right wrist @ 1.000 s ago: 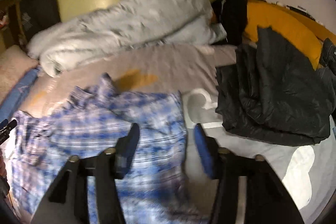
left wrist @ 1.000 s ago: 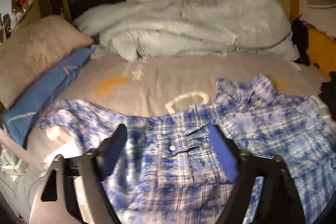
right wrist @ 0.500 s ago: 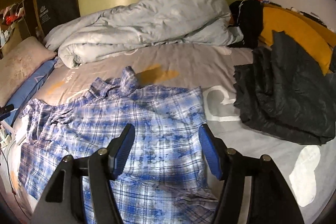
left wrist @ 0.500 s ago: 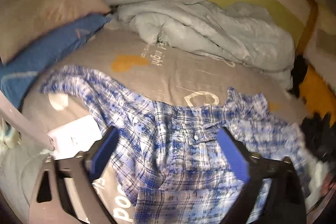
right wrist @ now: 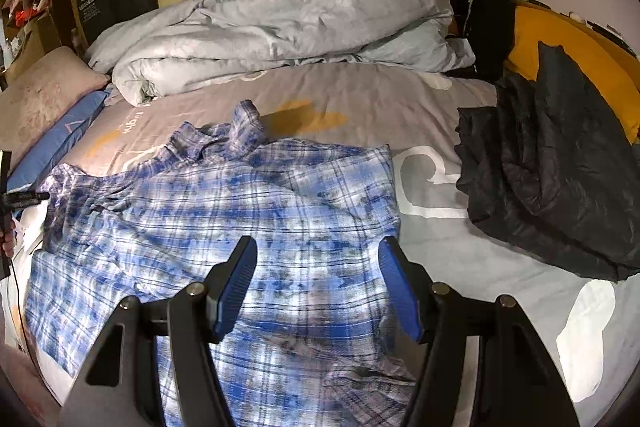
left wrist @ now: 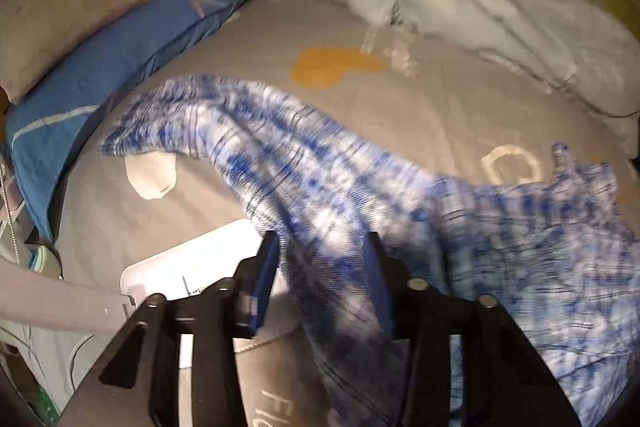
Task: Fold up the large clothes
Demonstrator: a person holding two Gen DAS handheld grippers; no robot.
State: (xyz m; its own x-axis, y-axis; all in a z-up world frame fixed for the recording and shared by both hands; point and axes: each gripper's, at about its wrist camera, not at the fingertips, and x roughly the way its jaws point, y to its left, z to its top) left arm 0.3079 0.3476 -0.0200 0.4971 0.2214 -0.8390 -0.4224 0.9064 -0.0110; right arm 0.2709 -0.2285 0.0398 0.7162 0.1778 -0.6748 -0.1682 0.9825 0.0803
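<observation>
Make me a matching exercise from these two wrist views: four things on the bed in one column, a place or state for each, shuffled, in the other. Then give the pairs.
Things:
1. plaid shirt
2. dark jacket
3. grey duvet
4. blue pillow

Descriptions:
A. bunched along the far edge of the bed
B. heaped at the right side of the bed
C. spread out near the grippers
D. lying under a beige pillow

Pairs: 1-C, 2-B, 3-A, 4-D

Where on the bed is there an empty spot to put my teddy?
Bare sheet lies between the plaid shirt and the grey duvet, and between shirt and dark jacket. The pillows and the jacket crowd the two sides.
</observation>
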